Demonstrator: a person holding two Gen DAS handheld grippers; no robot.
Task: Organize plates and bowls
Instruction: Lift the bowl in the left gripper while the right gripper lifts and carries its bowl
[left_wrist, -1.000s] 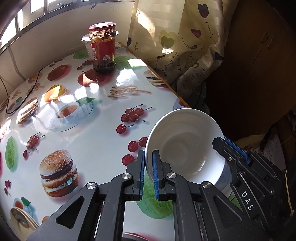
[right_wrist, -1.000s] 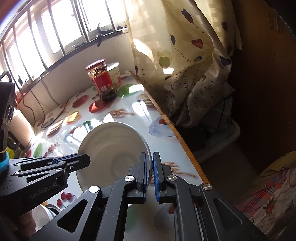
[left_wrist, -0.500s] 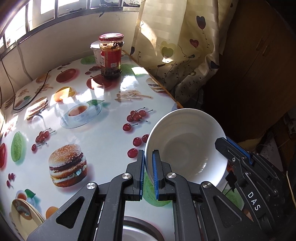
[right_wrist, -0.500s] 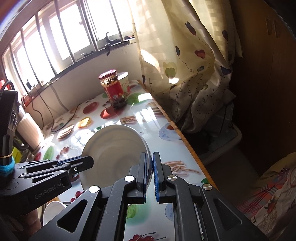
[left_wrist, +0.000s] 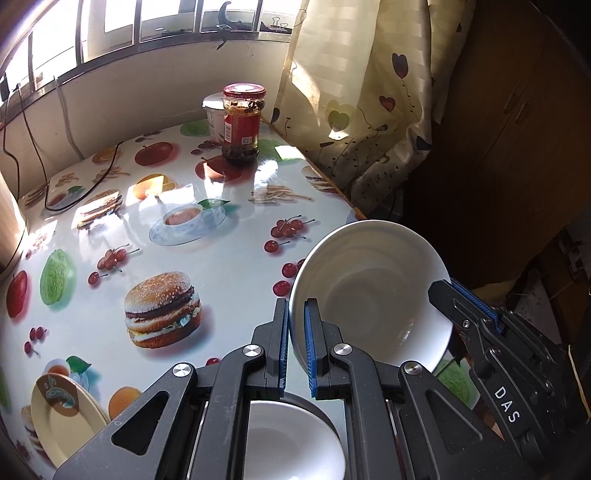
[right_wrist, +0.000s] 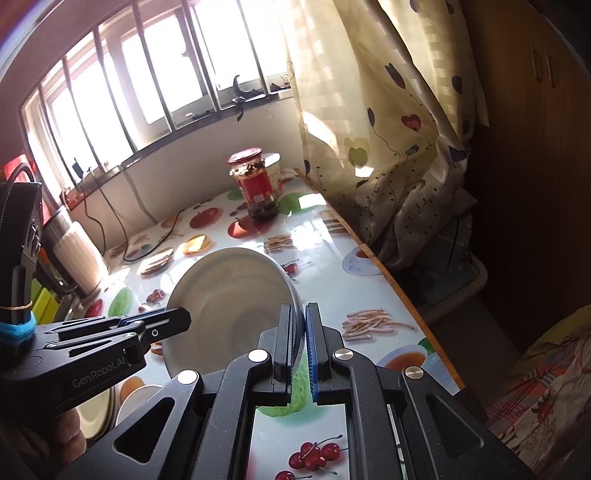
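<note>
Glossy white ceramic bowl (left_wrist: 369, 295) is held tilted above the fruit-print tablecloth (left_wrist: 221, 258), rim pinched by left gripper (left_wrist: 295, 325) and right gripper (right_wrist: 300, 332); second white bowl (left_wrist: 291, 439) sits directly below.

Both wrist views look steeply down along their claws, close above the glossy food-printed bench (left_wrist: 229, 266), toward the red-lidded glass jar (left_wrist: 242, 123) by the barred window. Shared: jar (right_wrist: 258, 184), bench (right_wrist: 332, 251), tilted white ceramic bowl (left_wrist: 373, 291) (right_wrist: 229, 295), heart-patterned curtain (left_wrist: 362, 92).
</note>
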